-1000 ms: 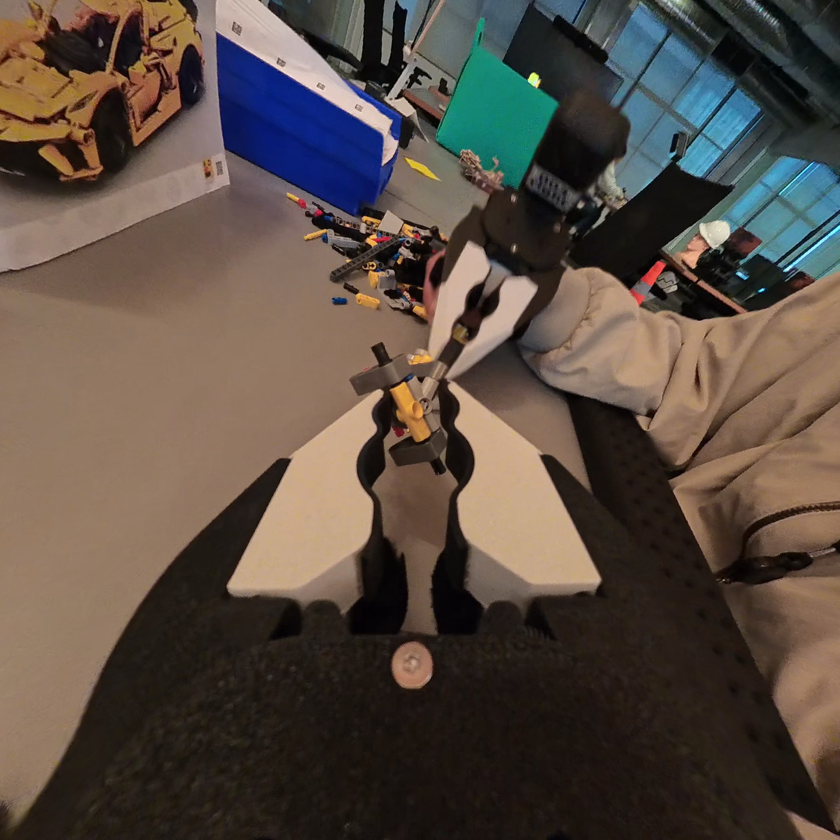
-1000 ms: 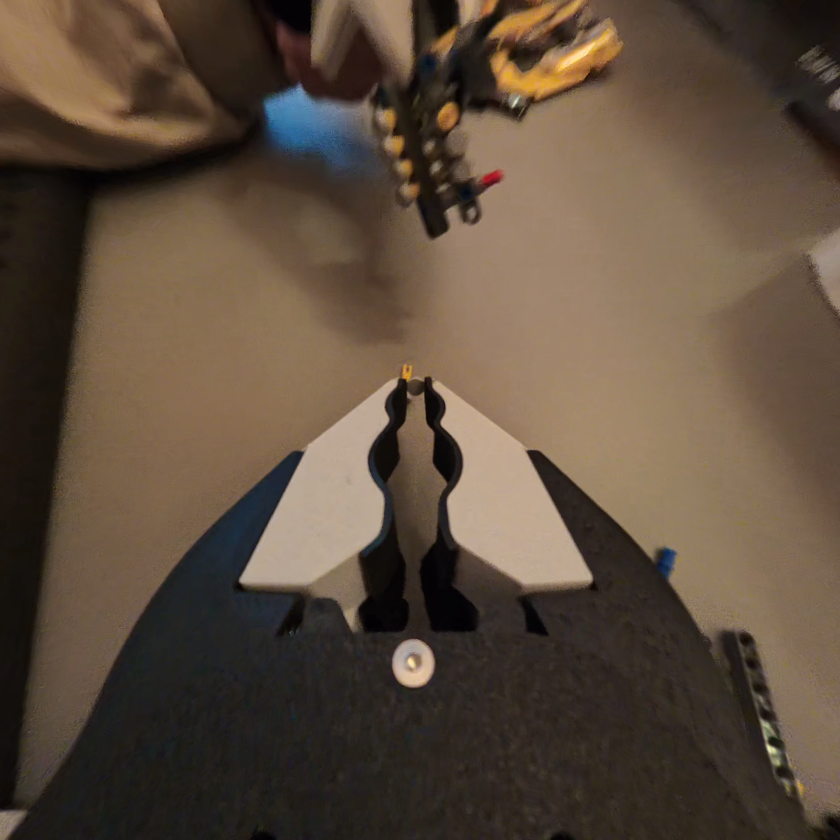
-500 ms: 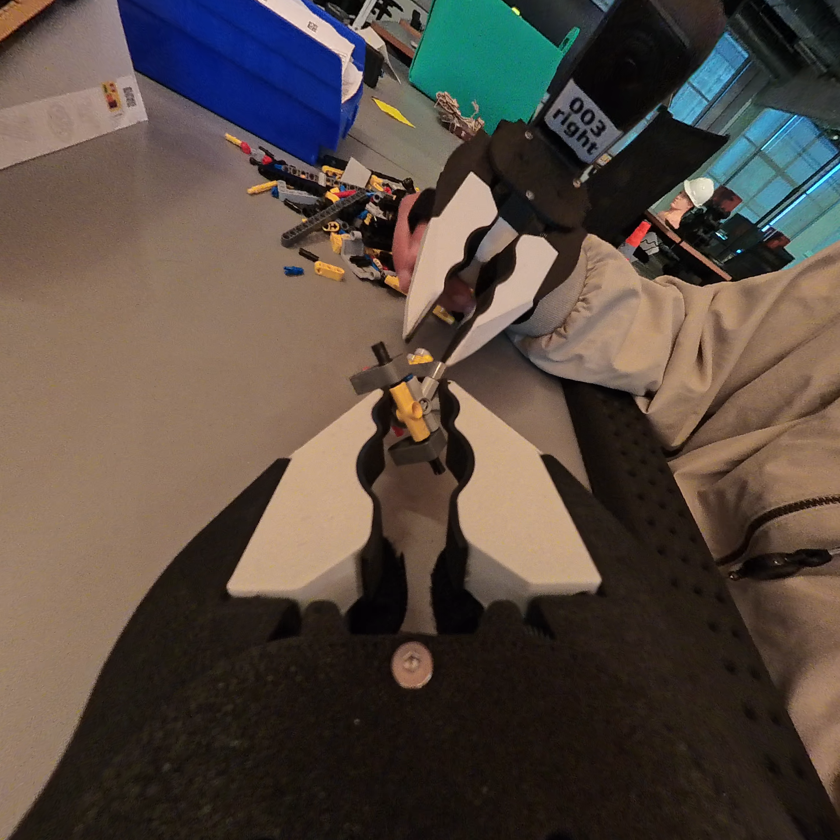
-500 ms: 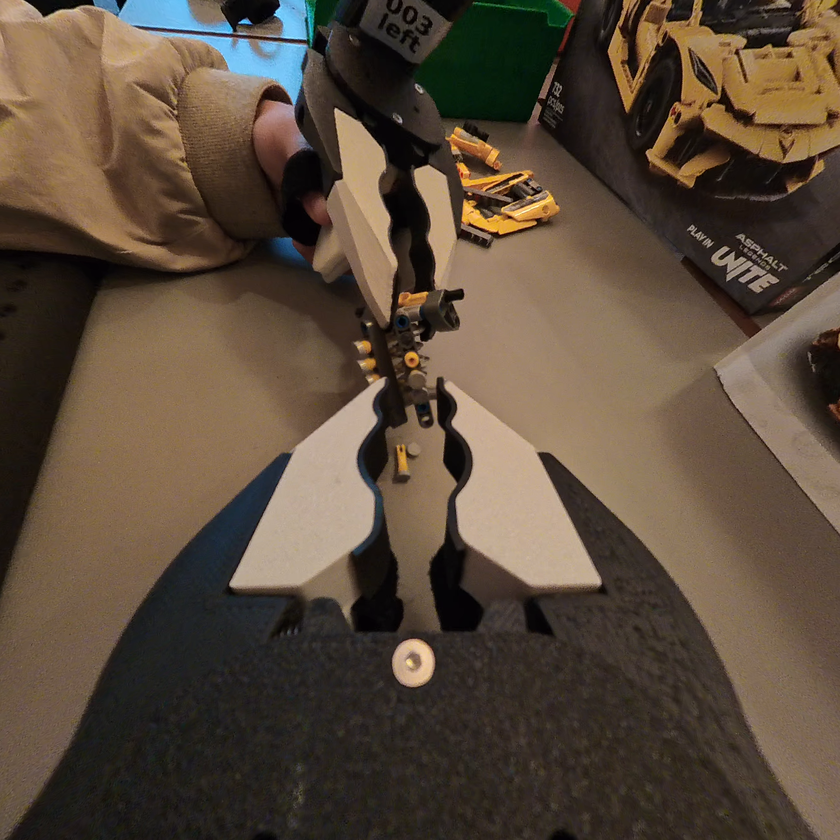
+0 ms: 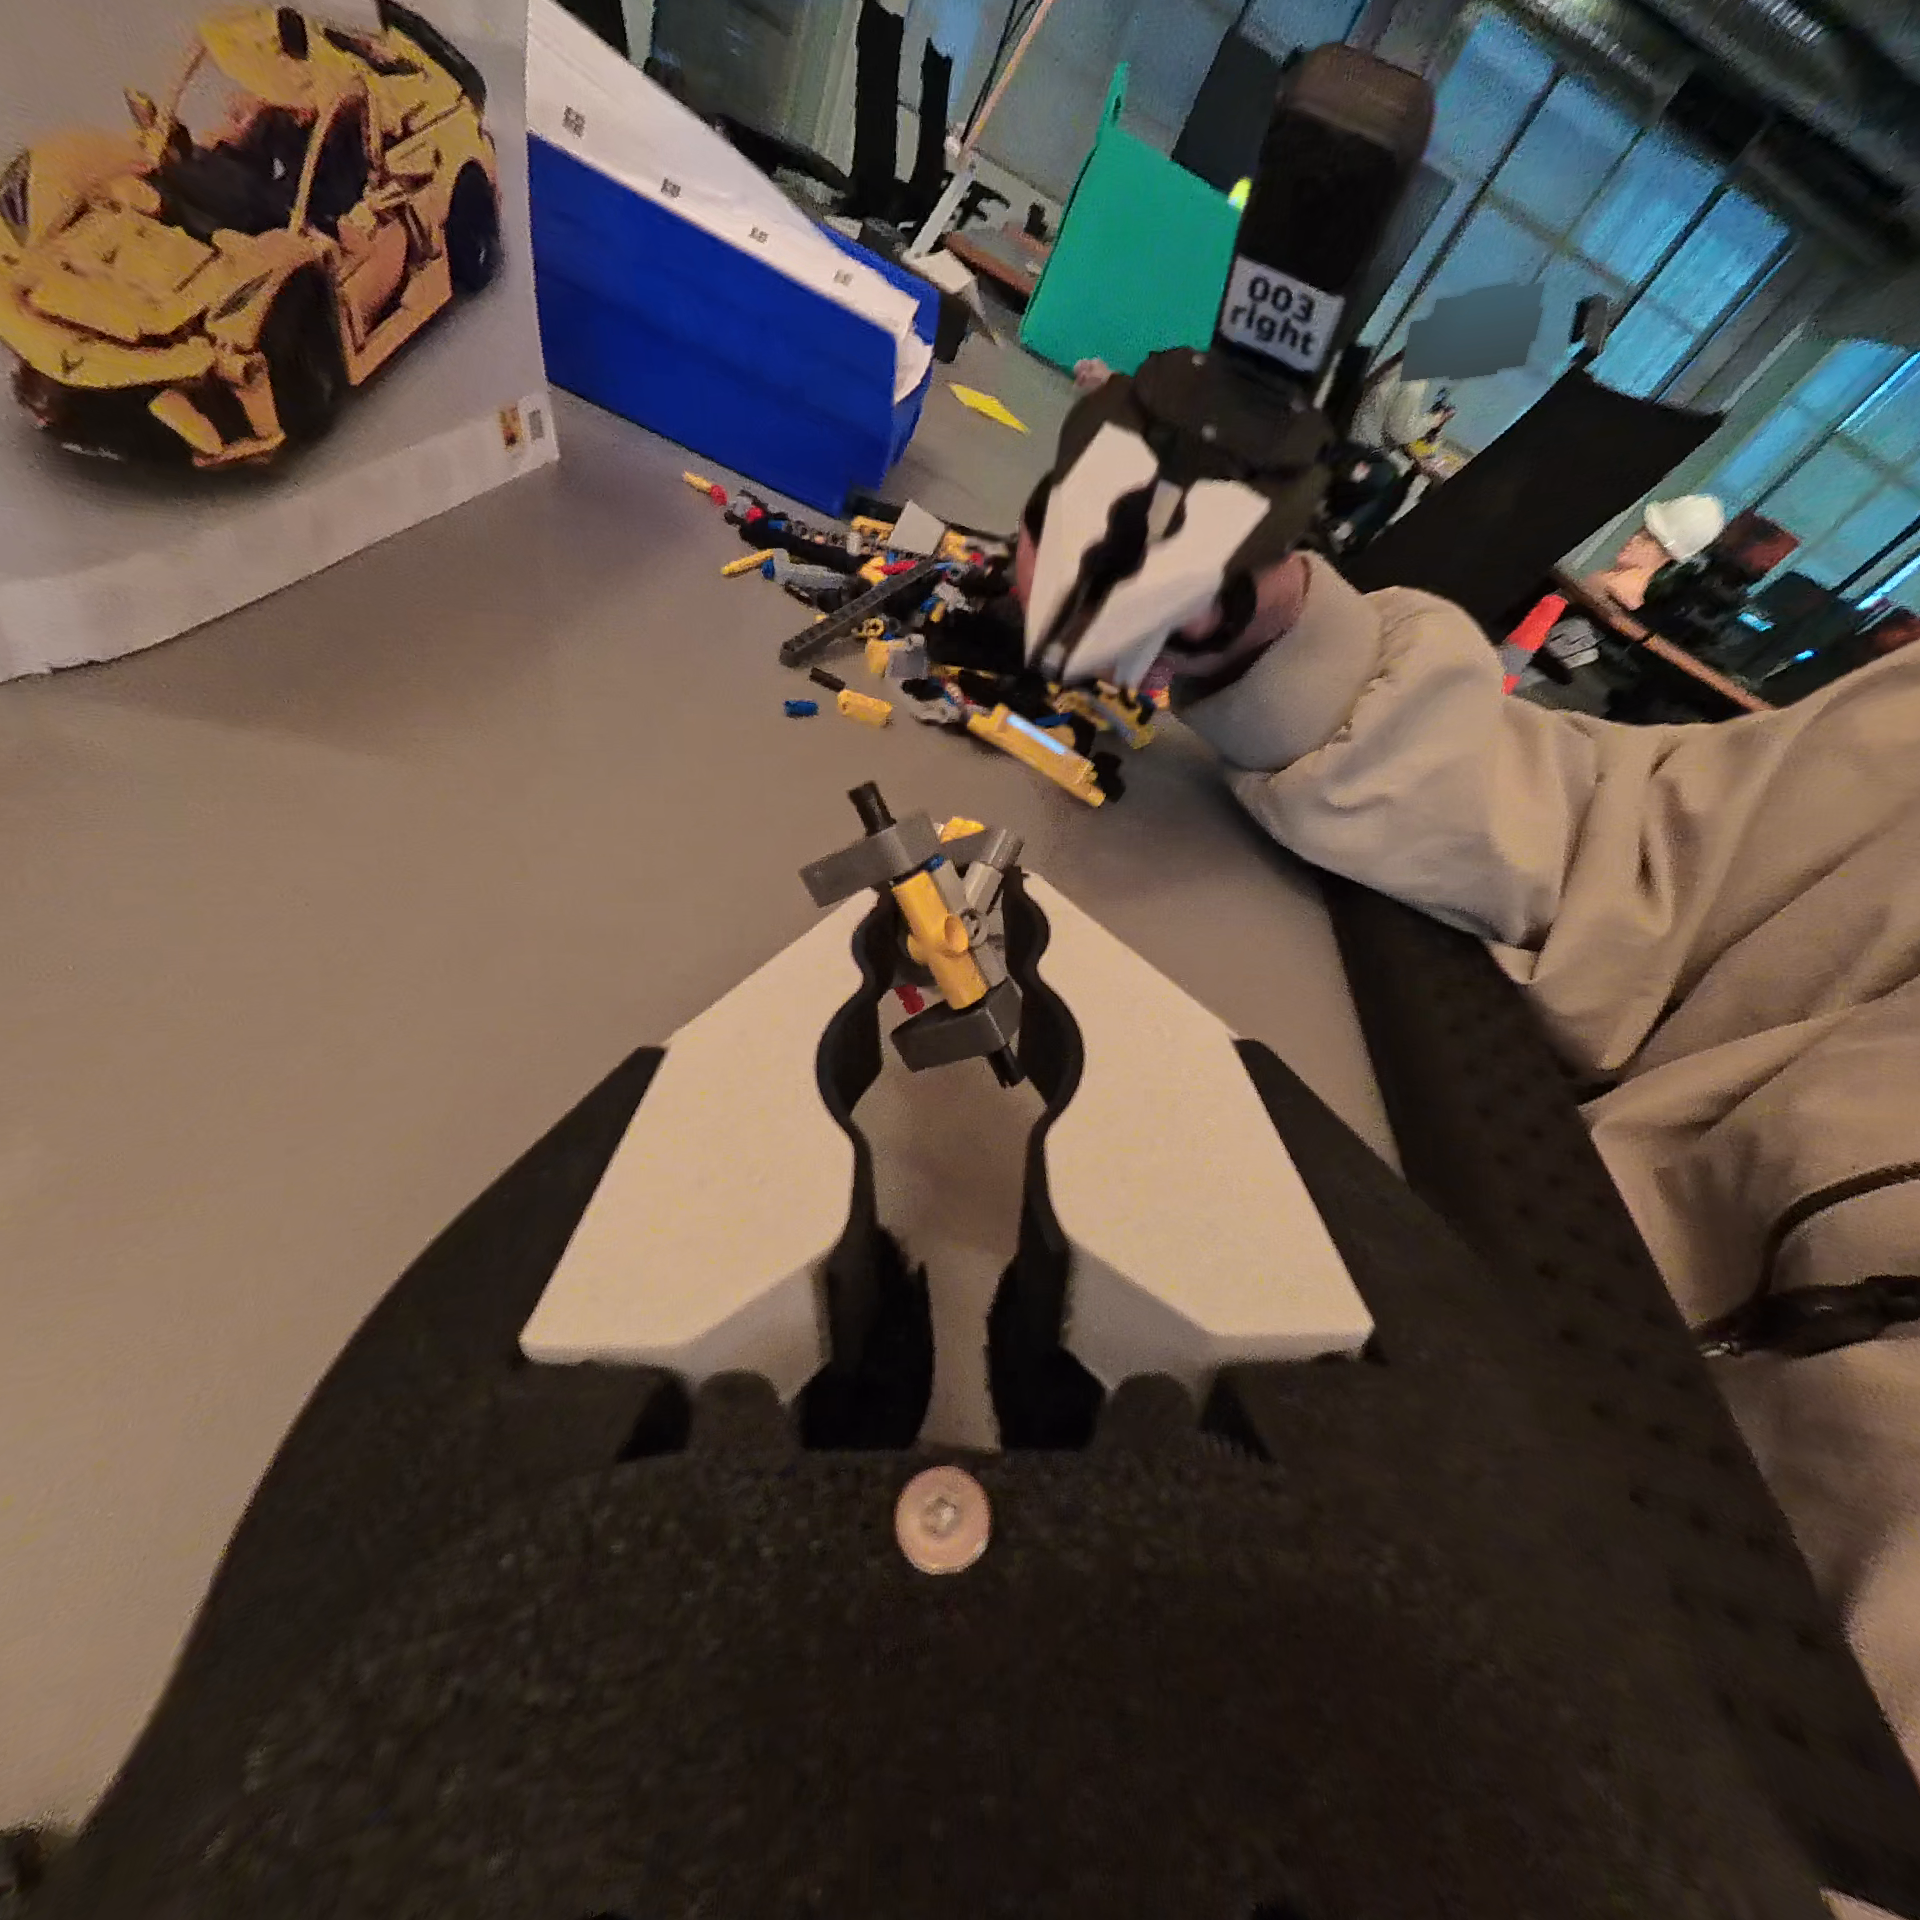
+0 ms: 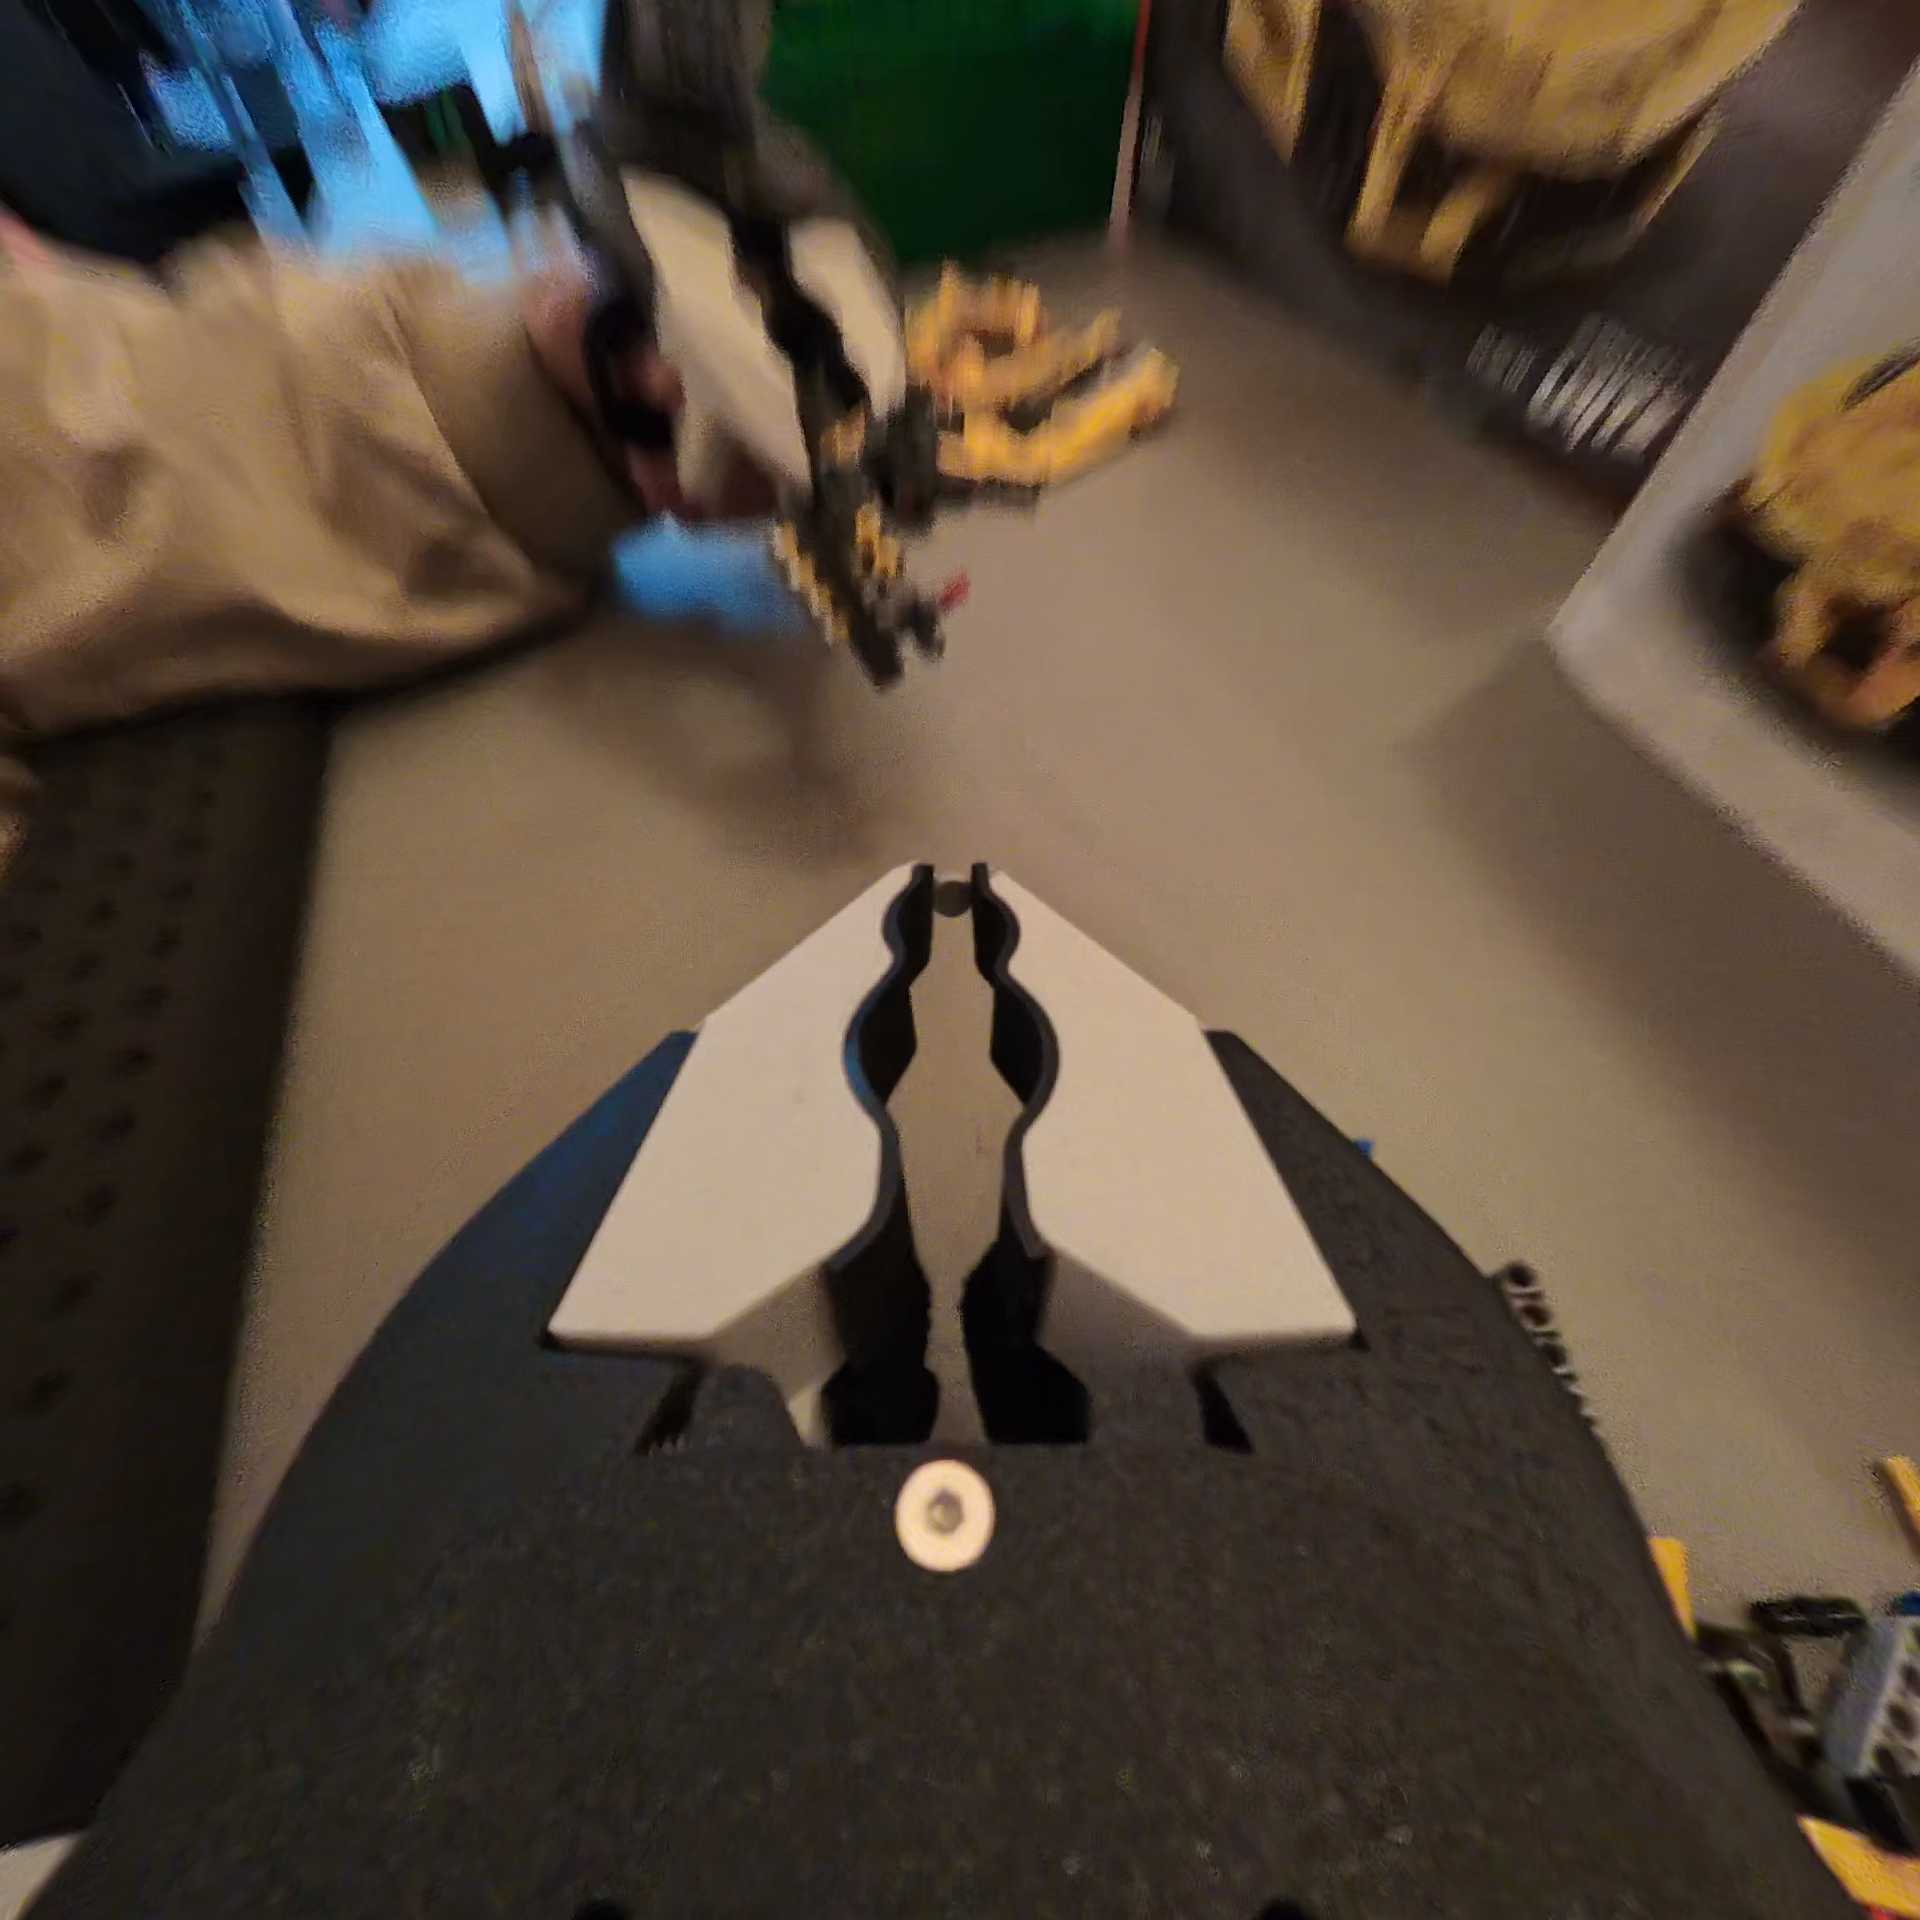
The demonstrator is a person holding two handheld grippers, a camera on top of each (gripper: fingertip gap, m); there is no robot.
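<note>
While the small brick assembly (image 5: 940, 940) of grey, yellow and black parts sits clamped between the tips of the left gripper (image 5: 940, 914), it stands clear of the grey table (image 5: 364, 831), with a black pin poking up at its far end and a grey block hanging at its near end, inside the gap of the fingers. Seen from the right wrist view, that same assembly (image 6: 868, 561) is blurred, hanging below the left gripper (image 6: 831, 416) and well ahead of the right gripper (image 6: 948, 883).

That right gripper has its fingers drawn nearly together, pinching a small grey round piece (image 6: 950, 896) at the very tips; it is too small to say more of it. From the left wrist view the right gripper (image 5: 1060, 655) hangs tips-down over a heap of loose bricks (image 5: 935, 634), well apart from the held assembly, with a hand in a beige sleeve (image 5: 1455, 790) behind it.

Farther out, a blue bin (image 5: 707, 322) stands behind the heap, a printed sheet showing a yellow car (image 5: 249, 270) lies to the left, and a green board (image 5: 1122, 260) rises beyond. A black perforated mat (image 5: 1475, 1091) edges the table on the right.
</note>
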